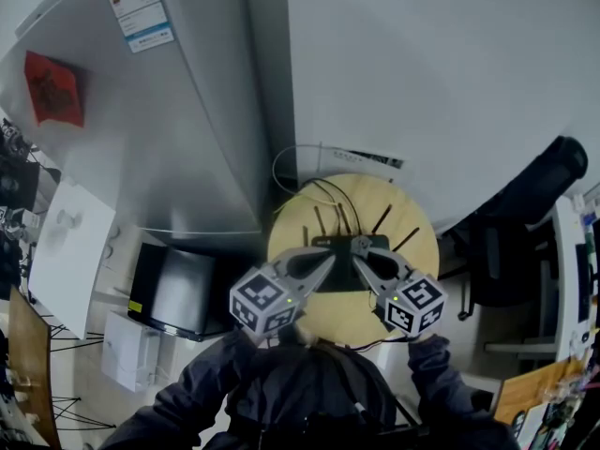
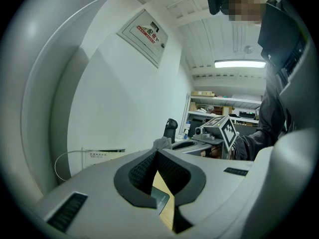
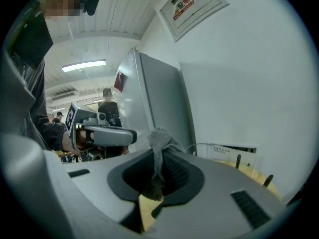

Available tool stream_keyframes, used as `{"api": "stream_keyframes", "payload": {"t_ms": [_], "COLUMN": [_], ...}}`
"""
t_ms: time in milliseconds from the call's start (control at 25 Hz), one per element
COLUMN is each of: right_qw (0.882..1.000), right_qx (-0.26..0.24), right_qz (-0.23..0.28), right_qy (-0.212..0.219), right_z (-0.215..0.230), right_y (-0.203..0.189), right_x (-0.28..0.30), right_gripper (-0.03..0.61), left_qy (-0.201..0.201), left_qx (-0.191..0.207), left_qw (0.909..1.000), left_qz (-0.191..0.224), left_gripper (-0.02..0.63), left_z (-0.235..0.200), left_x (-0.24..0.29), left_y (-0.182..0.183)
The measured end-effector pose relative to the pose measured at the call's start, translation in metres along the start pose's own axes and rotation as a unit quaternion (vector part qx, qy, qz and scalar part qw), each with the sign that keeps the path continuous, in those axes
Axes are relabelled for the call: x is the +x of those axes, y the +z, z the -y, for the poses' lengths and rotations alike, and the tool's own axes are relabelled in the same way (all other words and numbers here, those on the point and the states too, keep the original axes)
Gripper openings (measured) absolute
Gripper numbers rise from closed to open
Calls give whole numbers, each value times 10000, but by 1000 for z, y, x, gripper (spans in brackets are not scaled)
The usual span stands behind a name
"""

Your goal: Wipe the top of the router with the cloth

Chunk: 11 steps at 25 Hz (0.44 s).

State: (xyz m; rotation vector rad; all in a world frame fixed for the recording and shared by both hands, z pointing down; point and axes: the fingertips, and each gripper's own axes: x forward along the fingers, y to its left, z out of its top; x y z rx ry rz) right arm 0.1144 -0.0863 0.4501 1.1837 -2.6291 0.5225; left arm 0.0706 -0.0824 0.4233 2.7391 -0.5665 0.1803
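Router (image 1: pixel 344 277) top, mid-bench (image 1: pixel 417 251), ready for wiping: hold the cloth (image 3: pixel 162 136) nipped tight in the closed right claw (image 3: pixel 157 151), left claw (image 2: pixel 157 150) closed empty alongside, press flat, sweep edge to edge.

One router (image 1: pixel 348 280), one cloth (image 3: pixel 160 139), one table (image 1: pixel 417 251)

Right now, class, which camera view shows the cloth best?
The right gripper view: the grey cloth sits pinched in the right gripper, in the middle of the picture. The left gripper view shows only a small grey bunch of it. The head view barely shows it, near the router.
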Motion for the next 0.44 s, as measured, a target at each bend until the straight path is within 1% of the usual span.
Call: {"api": "stream_keyframes", "payload": {"t_ms": [440], "right_qw": [10000], "right_qx": [-75], "right_qz": [23], "right_qy": [44], "right_z": [-3], "right_y": [6], "right_x": [7], "right_gripper": [66], "left_qy": [1], "left_qx": [1], "left_qw": [10000], "left_qz": [17], "left_gripper": [-8], "left_z": [-5], "left_x": [1], "left_y": [1]}}
